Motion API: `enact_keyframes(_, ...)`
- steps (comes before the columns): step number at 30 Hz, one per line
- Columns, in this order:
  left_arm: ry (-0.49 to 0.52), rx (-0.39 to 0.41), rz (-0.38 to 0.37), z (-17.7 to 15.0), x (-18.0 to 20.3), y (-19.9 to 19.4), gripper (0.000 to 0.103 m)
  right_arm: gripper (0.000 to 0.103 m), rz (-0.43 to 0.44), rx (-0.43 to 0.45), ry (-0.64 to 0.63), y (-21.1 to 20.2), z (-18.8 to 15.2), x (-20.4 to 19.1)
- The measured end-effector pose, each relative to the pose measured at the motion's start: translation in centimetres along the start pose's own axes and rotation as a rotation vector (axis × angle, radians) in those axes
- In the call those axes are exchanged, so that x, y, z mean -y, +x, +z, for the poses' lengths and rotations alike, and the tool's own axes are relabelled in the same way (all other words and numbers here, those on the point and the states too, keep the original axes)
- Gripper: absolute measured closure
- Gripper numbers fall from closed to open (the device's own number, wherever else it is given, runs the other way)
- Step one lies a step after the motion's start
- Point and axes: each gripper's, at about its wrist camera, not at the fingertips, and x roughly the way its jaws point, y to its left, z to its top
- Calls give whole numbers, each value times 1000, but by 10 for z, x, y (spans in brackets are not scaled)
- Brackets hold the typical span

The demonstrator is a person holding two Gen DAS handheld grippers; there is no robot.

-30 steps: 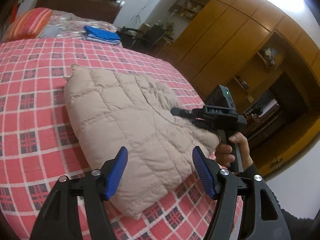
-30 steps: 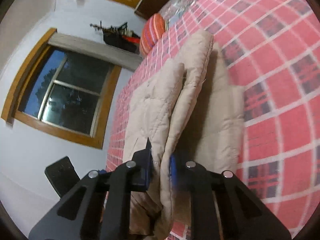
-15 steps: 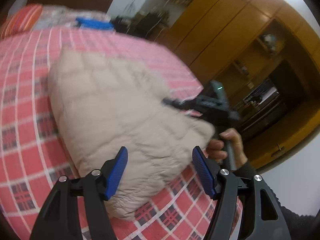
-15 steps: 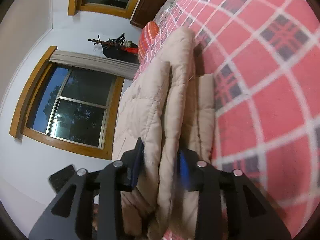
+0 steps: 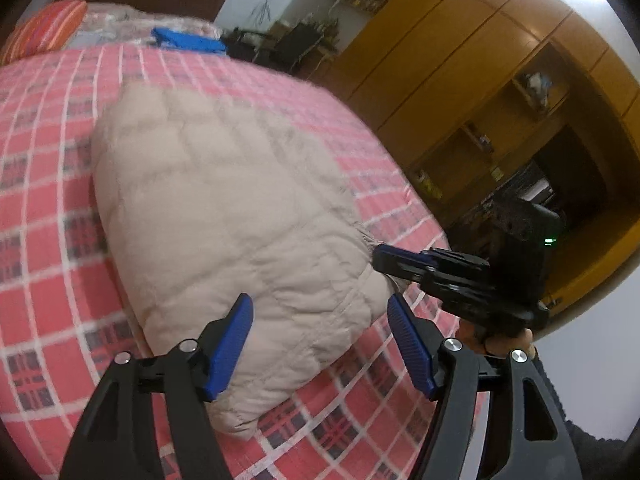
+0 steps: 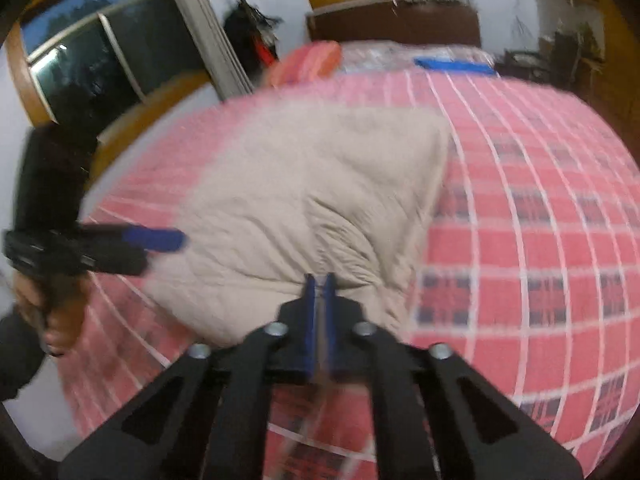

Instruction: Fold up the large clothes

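Jacket [image 5: 224,216], one beige quilted puffer, lies folded into a thick bundle on the bed [image 5: 36,216], whose red-and-white plaid cover shows all round it; near edge of the bundle sits close to the bed's near side. Bed is the biggest thing in view, 1 of it, w/ one orange striped pillow [image 5: 44,34] and one blue folded item [image 5: 188,42] at the far end, well apart from the jacket. Wooden wardrobe wall [image 5: 460,64] stands beyond the bed's side; window [image 6: 92,56] on the other side. Two tongs in all. Left tongs [image 5: 320,344] hang spread wide just above the jacket's near corner, nothing between the blue pads. Right tongs [image 6: 319,304] look pressed together at the jacket's near edge; right wrist view is blurred, so whether a thin bit of fabric is pinched btwn them I cannot tell. Seen from the left wrist, the right tongs' tip touches or nearly touches the bundle's side. Judgement: folding looks mostly done, step in hand is tidying/squaring the bundle. To do it well: keep layers stacked, press puffy padding down evenly so it doesn't spring open, align edges, don't drag the bundle off the bed's near side.
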Motion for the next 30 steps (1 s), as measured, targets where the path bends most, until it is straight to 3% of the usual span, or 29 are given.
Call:
enact_keyframes(6,-22,-26,11,-3,-7,21,35,103,75,-7,121,30,-20,36)
enact_keyframes(9,-27,-31,35,0,-2,10,39,103,109,-29,168,28,-17,40)
enact_keyframes(11,20,9,22,-1,13,-11,39,103,174,-32,209,8,-4,44)
enact_keyframes(12,45,26,6,-3,20,-18,38,97,198,1,228,-5,7,46)
enact_keyframes(13,69,40,-5,-7,28,-22,37,97,215,32,245,-15,18,47)
enact_keyframes(16,132,17,1,-17,43,-8,36,97,205,87,251,-24,51,52)
enact_keyframes(21,148,-41,74,-30,39,31,36,96,204,33,310,26,87,72)
enact_keyframes(23,127,-42,73,-30,33,39,37,103,154,-7,312,48,85,79)
enact_keyframes(25,135,-46,72,-30,33,44,38,103,129,-52,334,74,75,92)
enact_keyframes(28,155,-71,91,-32,37,48,38,103,170,-62,381,88,64,103)
enact_keyframes(30,144,-89,52,-27,40,33,40,103,177,-69,398,82,68,102)
